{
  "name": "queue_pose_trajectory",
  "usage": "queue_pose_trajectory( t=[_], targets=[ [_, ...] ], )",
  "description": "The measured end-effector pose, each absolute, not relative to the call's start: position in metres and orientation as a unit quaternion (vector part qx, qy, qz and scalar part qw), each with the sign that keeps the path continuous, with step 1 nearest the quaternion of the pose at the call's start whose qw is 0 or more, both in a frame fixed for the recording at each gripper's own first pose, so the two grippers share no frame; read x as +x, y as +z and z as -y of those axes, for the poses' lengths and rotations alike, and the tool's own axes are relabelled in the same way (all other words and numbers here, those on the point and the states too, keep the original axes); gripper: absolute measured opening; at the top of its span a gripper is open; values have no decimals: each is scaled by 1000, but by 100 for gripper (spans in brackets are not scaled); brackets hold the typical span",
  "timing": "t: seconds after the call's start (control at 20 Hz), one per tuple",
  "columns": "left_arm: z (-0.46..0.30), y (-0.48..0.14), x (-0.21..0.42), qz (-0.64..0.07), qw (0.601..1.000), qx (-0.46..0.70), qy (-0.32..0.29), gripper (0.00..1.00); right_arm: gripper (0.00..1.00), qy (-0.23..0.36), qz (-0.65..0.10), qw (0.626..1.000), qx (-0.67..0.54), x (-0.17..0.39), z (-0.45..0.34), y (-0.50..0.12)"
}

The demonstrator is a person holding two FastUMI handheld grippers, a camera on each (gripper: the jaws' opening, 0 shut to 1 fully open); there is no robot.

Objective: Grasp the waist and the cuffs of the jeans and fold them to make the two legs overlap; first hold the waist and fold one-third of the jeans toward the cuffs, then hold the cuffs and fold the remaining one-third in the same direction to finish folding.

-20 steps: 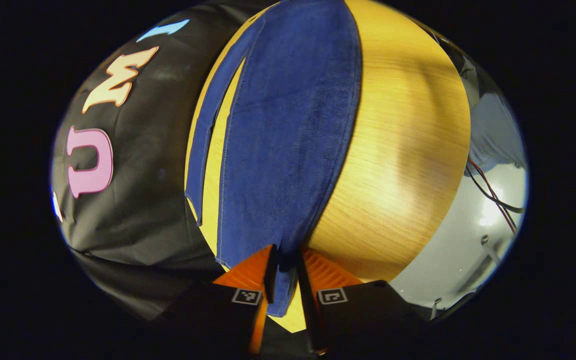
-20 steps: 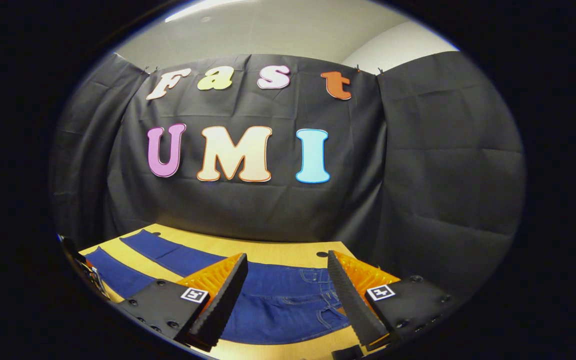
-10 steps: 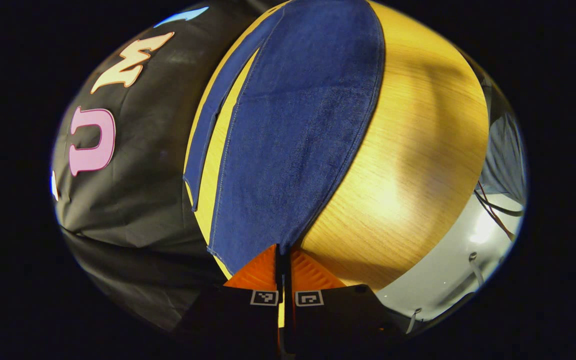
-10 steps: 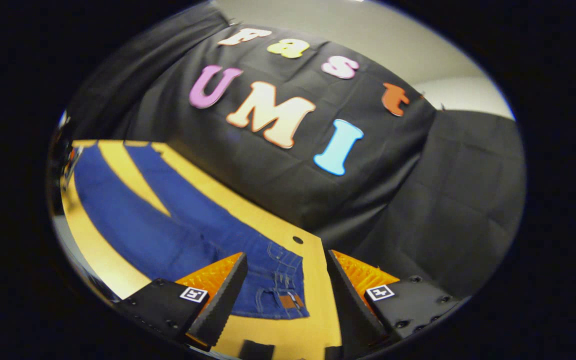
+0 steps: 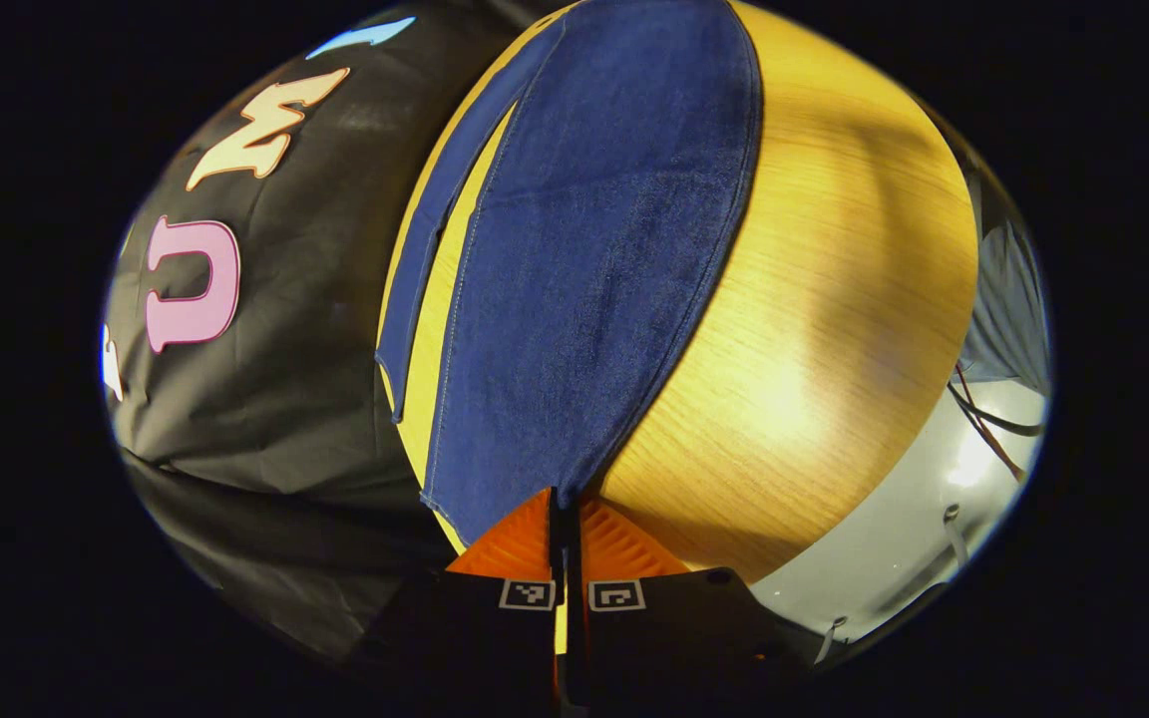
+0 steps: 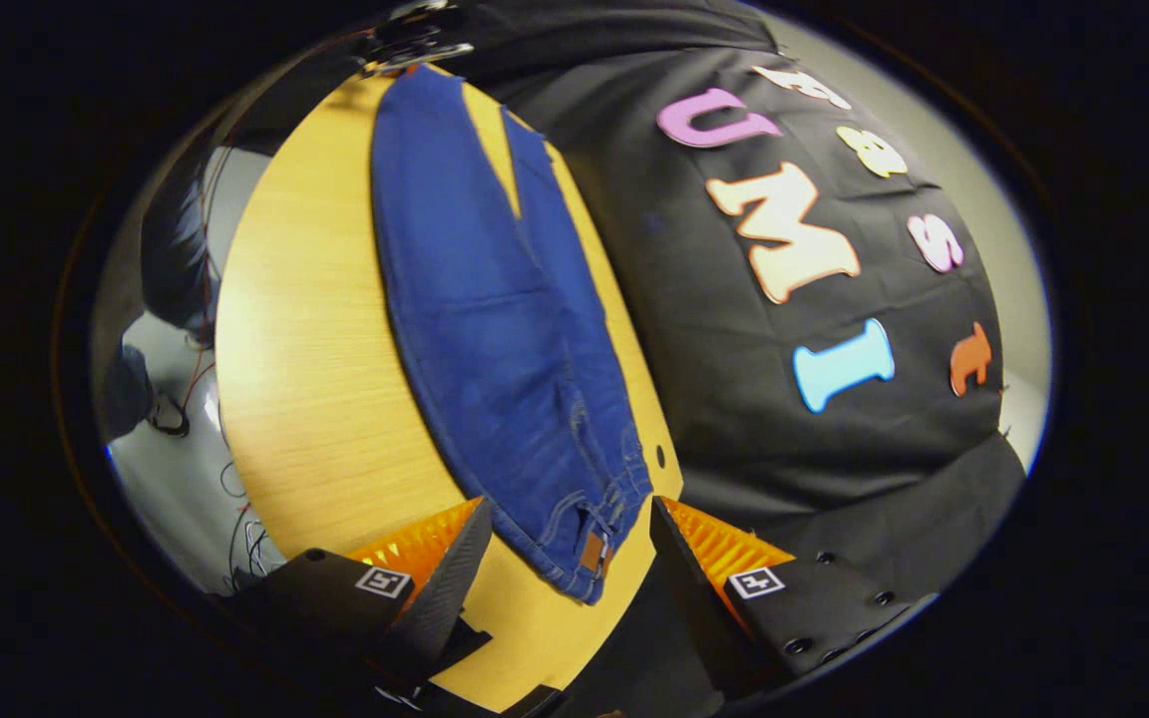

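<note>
Table [image 5: 814,329]: a wooden top that spreads out ahead of both pairs of fingers; in the right gripper view a small round hole sits in it just beyond the right-hand finger.
Jeans [image 6: 495,329]: blue denim lying flat on the table, the two legs parted in a narrow V with bare wood between them.
Waist [image 6: 589,553]: in the right gripper view it lies between the two spread fingers, a brown patch on the band, touching neither finger.
Near leg [image 5: 584,279]: in the left gripper view it runs straight away from the fingertips; the other leg lies to its left.
Cuff [image 5: 515,499]: its hem reaches down to the left gripper's tips.
Left gripper [image 5: 565,514]: fingers clenched together, with a corner of the cuff nipped between them.
Right gripper [image 6: 567,543]: fingers released and wide apart, straddling the waist end, holding nothing.
Cables [image 6: 235,499]: loose on the pale floor beyond the table's edge.
</note>
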State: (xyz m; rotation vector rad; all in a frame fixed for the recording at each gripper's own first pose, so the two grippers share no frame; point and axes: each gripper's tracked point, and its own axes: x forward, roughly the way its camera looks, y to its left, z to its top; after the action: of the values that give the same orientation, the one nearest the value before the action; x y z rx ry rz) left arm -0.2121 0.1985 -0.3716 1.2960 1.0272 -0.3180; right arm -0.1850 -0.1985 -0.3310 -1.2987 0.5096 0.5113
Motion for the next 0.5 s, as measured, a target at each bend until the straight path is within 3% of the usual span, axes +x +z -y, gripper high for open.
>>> queue_pose_trajectory(
  t=[0.35,0.5],
  targets=[
    [-199,-373,-213,-455,665,575,-141,0,99,262,-266,659,-654,-177,212,-381],
    [-198,-373,-213,-452,665,578,-138,0,92,259,-269,644,-667,-164,214,-392]
  ],
)
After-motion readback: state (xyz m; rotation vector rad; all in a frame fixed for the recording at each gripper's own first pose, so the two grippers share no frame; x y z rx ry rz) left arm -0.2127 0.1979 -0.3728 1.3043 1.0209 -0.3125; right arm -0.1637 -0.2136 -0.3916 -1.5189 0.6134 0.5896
